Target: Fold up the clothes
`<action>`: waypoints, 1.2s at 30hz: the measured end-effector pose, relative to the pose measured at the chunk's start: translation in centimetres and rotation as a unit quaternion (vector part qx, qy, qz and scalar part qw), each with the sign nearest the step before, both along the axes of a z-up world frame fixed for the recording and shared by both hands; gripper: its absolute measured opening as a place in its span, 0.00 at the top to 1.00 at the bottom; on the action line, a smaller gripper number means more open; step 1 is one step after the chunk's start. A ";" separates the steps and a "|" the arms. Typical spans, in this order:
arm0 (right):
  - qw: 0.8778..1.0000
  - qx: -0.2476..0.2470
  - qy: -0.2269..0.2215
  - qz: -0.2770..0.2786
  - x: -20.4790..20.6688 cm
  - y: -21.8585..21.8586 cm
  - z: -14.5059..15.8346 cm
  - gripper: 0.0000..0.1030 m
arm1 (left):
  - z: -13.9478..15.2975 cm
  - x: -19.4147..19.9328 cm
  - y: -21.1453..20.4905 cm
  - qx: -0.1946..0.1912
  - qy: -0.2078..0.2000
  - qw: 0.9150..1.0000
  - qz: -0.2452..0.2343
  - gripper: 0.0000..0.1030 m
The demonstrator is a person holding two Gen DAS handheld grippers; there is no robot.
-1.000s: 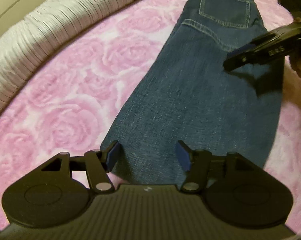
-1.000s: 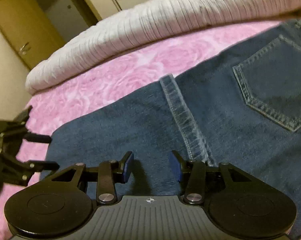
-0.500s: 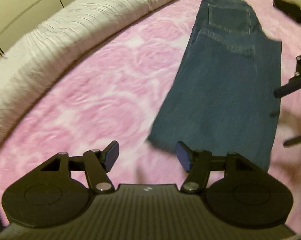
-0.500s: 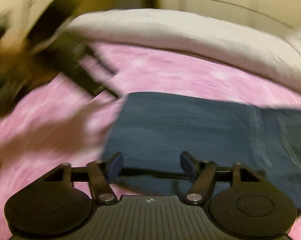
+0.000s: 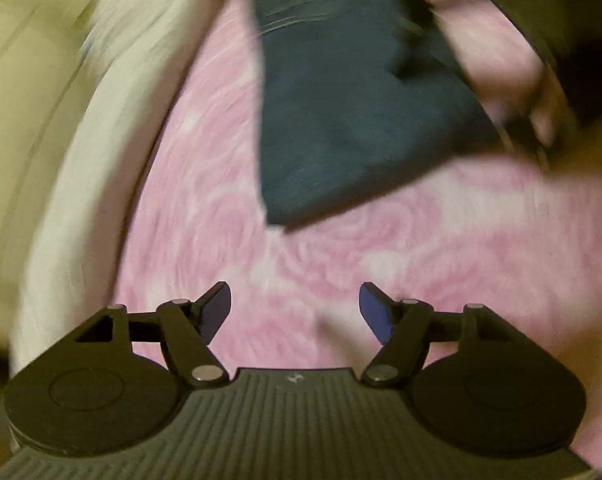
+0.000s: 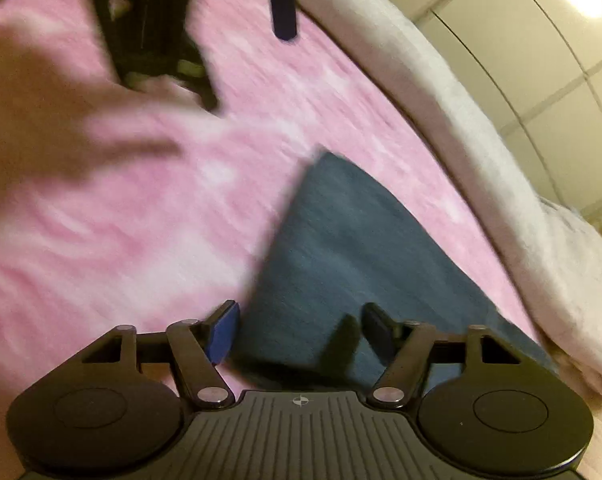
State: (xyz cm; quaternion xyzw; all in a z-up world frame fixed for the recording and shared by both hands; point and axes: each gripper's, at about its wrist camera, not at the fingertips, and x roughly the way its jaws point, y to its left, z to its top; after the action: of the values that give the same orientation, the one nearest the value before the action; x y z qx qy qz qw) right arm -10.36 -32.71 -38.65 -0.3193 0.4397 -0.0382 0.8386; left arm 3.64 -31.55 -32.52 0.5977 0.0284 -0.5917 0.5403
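- Denim jeans [image 5: 341, 100] lay flat on the pink rose-patterned bed [image 5: 441, 248].
- Left hand-held gripper [image 5: 295, 308] hovered over bare bedding, jaws opening, empty.
- Right hand-held gripper [image 6: 297, 330] hung above the jeans' edge, jaws closing, gripping nothing.

Motion blur smears both views. From the left wrist, the jeans [image 5: 341, 92] run off the top edge, stitching unreadable; at their right side a dark streak, likely the right gripper [image 5: 541, 92], is too blurred to read. From the right wrist, the jeans' near end is hidden behind the gripper body, and the left gripper [image 6: 205, 12], beyond the jeans, is cut by the top edge.
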 end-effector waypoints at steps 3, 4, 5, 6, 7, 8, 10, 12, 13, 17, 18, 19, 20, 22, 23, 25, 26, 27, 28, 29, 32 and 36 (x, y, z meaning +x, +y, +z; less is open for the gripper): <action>1.000 0.027 -0.003 0.005 -0.5 -1.1 0.7 0.58 | -1.7 -0.9 -1.1 -0.001 -0.058 0.994 -0.091 0.34; 0.999 0.037 -0.006 0.006 -0.6 -1.5 1.0 0.65 | -2.3 -1.1 -1.7 -0.002 -0.074 0.991 -0.114 0.34; 0.999 0.048 -0.009 0.007 -0.8 -1.8 1.4 0.69 | -2.9 -1.3 -2.3 -0.004 -0.090 0.987 -0.137 0.34; 0.998 0.059 -0.013 0.003 -1.0 -2.3 1.7 0.74 | -3.5 -1.5 -2.8 -0.007 -0.106 0.981 -0.159 0.34; 0.997 0.074 -0.017 0.000 -1.1 -2.8 2.3 0.75 | -4.0 -1.7 -3.3 -0.009 -0.122 0.976 -0.181 0.34; 0.996 0.088 -0.021 -0.004 -1.2 -3.3 2.8 0.78 | -4.4 -1.8 -3.7 -0.010 -0.134 0.970 -0.200 0.35; 0.993 0.117 -0.029 -0.009 -1.4 -4.3 4.0 0.80 | -5.0 -2.1 -4.6 -0.017 -0.158 0.959 -0.233 0.38; 0.990 0.137 -0.033 -0.012 -1.6 -5.0 5.5 0.80 | -5.3 -2.2 -5.6 -0.018 -0.169 0.953 -0.249 0.54; 0.989 0.146 -0.035 -0.014 -1.8 -5.4 6.2 0.81 | -5.1 -2.1 -6.4 -0.012 -0.162 0.956 -0.245 0.72; 0.984 0.173 -0.036 -0.013 -2.0 -6.5 8.4 0.83 | -2.9 -1.7 -7.5 -0.001 -0.122 0.967 -0.222 0.83; 0.984 0.175 -0.035 -0.003 -2.1 -6.2 8.8 0.83 | -2.3 -1.6 -7.2 0.001 -0.120 0.967 -0.225 0.83; 0.983 0.178 -0.033 0.006 -2.3 -6.0 9.3 0.84 | -1.7 -1.6 -6.8 0.003 -0.118 0.967 -0.227 0.83; 0.983 0.180 -0.032 0.016 -2.4 -5.8 9.8 0.84 | -1.0 -1.9 -6.4 0.007 -0.117 0.967 -0.226 0.83; 0.982 0.185 -0.028 0.021 -2.8 -5.0 10.9 0.84 | 0.2 -2.3 -5.7 0.015 -0.113 0.969 -0.219 0.84; 0.982 0.188 -0.025 0.023 -3.0 -4.5 11.4 0.84 | 1.0 -2.7 -5.1 0.022 -0.110 0.971 -0.212 0.84; 0.979 0.202 -0.023 0.025 -3.5 -4.0 12.3 0.84 | 2.7 -3.2 -3.9 0.039 -0.096 0.976 -0.191 0.84; 0.978 0.207 -0.022 0.030 -4.0 -3.5 13.0 0.84 | 3.5 -3.5 -3.3 0.049 -0.090 0.978 -0.181 0.84; 0.976 0.215 -0.019 0.036 -4.4 -3.0 13.6 0.84 | 4.5 -4.1 -2.6 0.060 -0.084 0.980 -0.171 0.84; 0.973 0.225 -0.015 0.044 -4.9 -2.5 14.3 0.84 | 5.4 -4.5 -1.9 0.073 -0.076 0.982 -0.157 0.84; 0.970 0.236 -0.010 0.053 -5.3 -2.1 15.0 0.84 | 6.1 -4.9 -1.3 0.085 -0.068 0.984 -0.144 0.84; 0.956 0.283 0.005 0.077 -6.7 -1.6 16.9 0.84 | 8.6 -6.2 0.3 0.114 -0.043 0.985 -0.120 0.84; 0.936 0.347 0.005 0.054 -8.1 -4.4 19.0 0.84 | 12.4 -7.8 -2.4 0.117 -0.023 0.986 -0.113 0.84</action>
State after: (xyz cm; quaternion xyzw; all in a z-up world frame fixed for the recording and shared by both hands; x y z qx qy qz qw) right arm -18.49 -37.11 -19.65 -0.0318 0.4121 0.1644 0.8956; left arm -4.16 -33.95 -20.09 0.6697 0.0176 -0.6273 0.3970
